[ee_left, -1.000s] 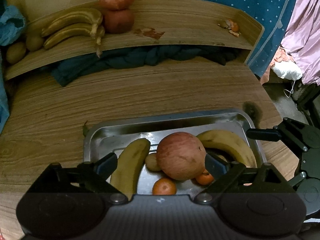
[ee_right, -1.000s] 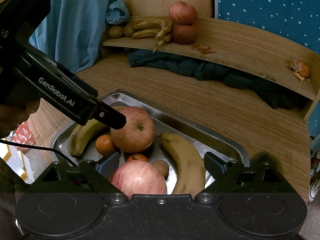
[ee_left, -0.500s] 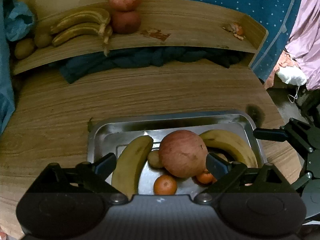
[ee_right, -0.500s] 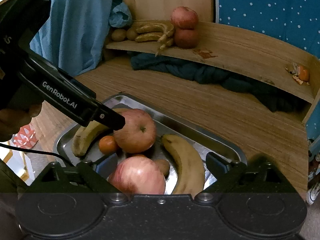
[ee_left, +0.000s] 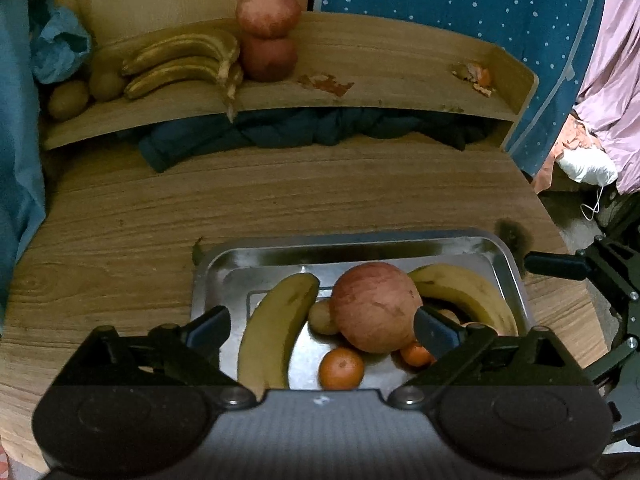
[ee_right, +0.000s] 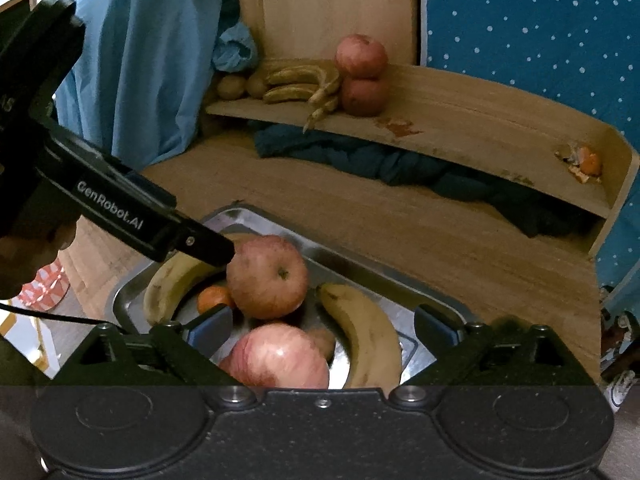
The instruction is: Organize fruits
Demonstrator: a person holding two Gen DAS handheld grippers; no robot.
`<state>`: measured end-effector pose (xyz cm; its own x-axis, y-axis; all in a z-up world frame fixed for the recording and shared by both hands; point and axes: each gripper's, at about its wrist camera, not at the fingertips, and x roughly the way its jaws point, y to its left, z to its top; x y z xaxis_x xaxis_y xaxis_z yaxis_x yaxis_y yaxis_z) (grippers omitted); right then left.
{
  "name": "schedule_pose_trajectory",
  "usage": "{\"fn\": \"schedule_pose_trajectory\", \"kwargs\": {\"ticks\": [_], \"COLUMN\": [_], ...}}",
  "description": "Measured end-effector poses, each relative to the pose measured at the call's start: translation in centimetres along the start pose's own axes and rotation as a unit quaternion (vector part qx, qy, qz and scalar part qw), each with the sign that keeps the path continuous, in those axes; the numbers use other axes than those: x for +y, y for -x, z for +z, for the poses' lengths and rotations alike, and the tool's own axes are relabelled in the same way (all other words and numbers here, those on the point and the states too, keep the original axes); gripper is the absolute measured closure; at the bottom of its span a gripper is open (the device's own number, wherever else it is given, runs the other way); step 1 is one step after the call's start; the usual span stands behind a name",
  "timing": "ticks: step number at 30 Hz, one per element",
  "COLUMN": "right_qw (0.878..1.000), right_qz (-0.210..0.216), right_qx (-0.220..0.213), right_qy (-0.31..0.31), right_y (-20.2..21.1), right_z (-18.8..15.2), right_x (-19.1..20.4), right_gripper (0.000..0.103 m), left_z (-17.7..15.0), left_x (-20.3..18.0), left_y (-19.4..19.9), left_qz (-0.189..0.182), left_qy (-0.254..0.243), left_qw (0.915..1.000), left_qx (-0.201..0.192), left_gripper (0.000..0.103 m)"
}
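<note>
over tray (ee_left: 516,280), both jaws wide, empty

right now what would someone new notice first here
Probably the metal tray at the near edge of the wooden table, packed with bananas, small oranges and a big red apple that sits between the fingers of the open left claw. Behind it, two apples stand stacked on the raised shelf, next to a bunch of bananas.
</note>
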<state>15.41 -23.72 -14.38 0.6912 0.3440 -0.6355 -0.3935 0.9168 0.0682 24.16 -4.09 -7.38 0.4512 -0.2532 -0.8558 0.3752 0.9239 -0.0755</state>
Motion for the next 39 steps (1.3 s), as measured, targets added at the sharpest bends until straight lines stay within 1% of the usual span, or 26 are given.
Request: {"fn": "schedule_pose_trajectory", "kwargs": {"ticks": [5,8,11,17,28,39], "right_qw": [1.0,0.999,0.998,0.996,0.986,0.979], "right_qz": [-0.019,-0.031,-0.046,-0.07,-0.129,-0.164], "right_qx": [-0.005,-0.013,-0.016,-0.023,-0.055,-0.064], "right_qy": [-0.009,-0.024,-0.032,-0.051,-0.091,-0.104], "right_y": [-0.1,-0.1,-0.1,0.5,3.0,5.2], "right_z": [0.5,1.0,1.1,0.8,0.1,-1.4], "right_x": [0.9,1.6,2.4,3.9,5.7,9.0], "right_gripper": [0.005,0.001,0.001,0.001,0.001,0.001], "left_z": [-0.5,-0.9,-1.3,-2.1,-3.5,-6.1], "left_x": [1.3,2.2,3.1,4.7,5.8,6.6], "left_y": [0.6,1.4,2.1,3.2,5.3,7.2], "left_qz": [-0.001,0.005,0.011,0.012,0.016,0.006], "left_qy": [0.003,0.004,0.009,0.021,0.007,-0.003], "left_qw": [1.0,0.9999,0.9997,0.9992,0.9983,0.9976], "left_qx": [-0.006,-0.014,-0.022,-0.031,-0.056,-0.069], "left_gripper": [0.002,0.002,0.001,0.001,0.0,0.0]}}
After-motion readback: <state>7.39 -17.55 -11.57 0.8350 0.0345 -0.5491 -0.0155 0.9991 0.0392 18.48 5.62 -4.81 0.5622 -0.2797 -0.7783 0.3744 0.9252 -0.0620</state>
